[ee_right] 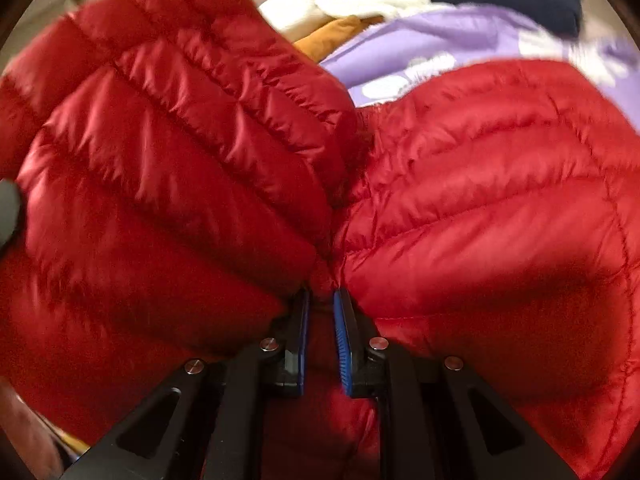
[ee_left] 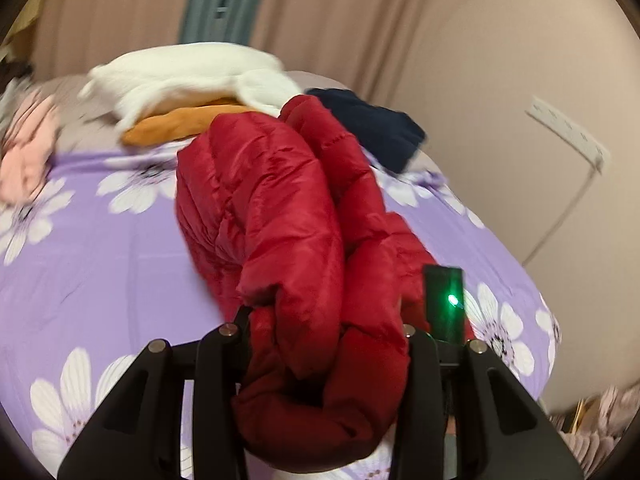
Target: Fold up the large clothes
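Both claws gripped the red jacket (ee_left: 280,216): our left claw (ee_left: 324,344) clamped a thick bunch, our right claw (ee_right: 320,300) pinched a narrow fold. We judged the fold mid-lift, the rest trailing ahead onto the bed (ee_left: 100,248). Next we needed to lay it flat. Beyond lay white (ee_left: 192,72), orange (ee_left: 180,124) and navy (ee_left: 372,124) clothes, crowding the far edge.

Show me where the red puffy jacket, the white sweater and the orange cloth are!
red puffer jacket (ee_left: 256,184): left wrist view, on its quilted body.
white garment (ee_left: 188,68): left wrist view, on its top fold.
orange garment (ee_left: 180,126): left wrist view, on its exposed front edge.
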`<state>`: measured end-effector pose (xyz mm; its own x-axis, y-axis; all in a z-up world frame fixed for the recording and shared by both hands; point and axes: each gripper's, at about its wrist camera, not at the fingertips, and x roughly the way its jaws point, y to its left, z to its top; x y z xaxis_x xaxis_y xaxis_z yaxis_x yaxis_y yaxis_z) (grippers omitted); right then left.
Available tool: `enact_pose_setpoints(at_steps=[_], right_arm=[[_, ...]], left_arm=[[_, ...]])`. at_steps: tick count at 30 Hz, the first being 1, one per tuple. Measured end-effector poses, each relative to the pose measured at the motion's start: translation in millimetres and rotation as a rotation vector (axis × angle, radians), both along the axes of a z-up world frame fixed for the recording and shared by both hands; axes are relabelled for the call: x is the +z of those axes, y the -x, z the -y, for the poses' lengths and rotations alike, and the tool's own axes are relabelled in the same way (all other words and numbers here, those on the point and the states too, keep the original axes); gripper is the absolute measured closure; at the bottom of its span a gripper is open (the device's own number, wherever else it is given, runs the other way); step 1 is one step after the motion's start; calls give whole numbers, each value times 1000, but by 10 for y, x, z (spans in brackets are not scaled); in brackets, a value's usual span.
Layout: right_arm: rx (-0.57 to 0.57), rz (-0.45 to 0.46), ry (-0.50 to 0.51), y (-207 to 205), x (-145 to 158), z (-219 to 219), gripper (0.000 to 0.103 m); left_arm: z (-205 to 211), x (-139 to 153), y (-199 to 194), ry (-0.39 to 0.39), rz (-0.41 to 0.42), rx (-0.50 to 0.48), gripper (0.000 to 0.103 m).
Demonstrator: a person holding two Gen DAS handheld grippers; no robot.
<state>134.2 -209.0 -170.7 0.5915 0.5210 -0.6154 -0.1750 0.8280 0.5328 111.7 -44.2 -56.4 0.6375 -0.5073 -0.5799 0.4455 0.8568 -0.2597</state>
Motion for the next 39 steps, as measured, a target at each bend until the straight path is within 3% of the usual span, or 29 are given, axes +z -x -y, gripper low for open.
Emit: enact_pose_setpoints(at_steps=[3,5,9,11,14,16,20,25,27,30,31,32,33,35,39], right_arm=[[-8,-43,-138,7,-39,219,87],[-16,-32,-159,129,50,353,87],[-65,68,-34,528,361,610,87],[-143,107,58,736,461,797,87],[-292,100,215,909,450,1060,87],[-333,58,222,890,345,1213,87],[-320,17,158,800,160,1238,87],[-295,-37,-40,719,-47,1348,87],[-276,-41,-103,761,-65,1455,87],[-277,-57,-296,872,-108,1758,85],[-286,-49,-330,909,-101,1824,82],[-296,-33,-367,963,-79,1899,69],[-298,-15,-397,1005,-47,1952,49],[-291,30,-474,1043,50,2038,34],[-254,62,-584,889,222,2083,34]], left_arm=[[189,-12,3,-21,8,-45,65],[284,-11,-19,-34,5,-59,65],[389,13,-4,-51,11,-77,65],[459,11,4,-61,13,-85,65],[572,-1,45,-84,22,-100,65],[683,-16,74,-98,24,-122,65],[909,-45,144,-149,43,-158,65],[1228,-252,135,-224,19,-230,62],[1321,-380,106,-250,8,-255,55],[1362,-513,35,-244,-35,-298,46],[1361,-524,21,-241,-43,-307,45],[1360,-521,16,-238,-43,-311,42],[1363,-516,6,-238,-44,-316,41],[1396,-509,8,-252,-42,-313,40],[1456,-506,64,-278,-31,-313,38]])
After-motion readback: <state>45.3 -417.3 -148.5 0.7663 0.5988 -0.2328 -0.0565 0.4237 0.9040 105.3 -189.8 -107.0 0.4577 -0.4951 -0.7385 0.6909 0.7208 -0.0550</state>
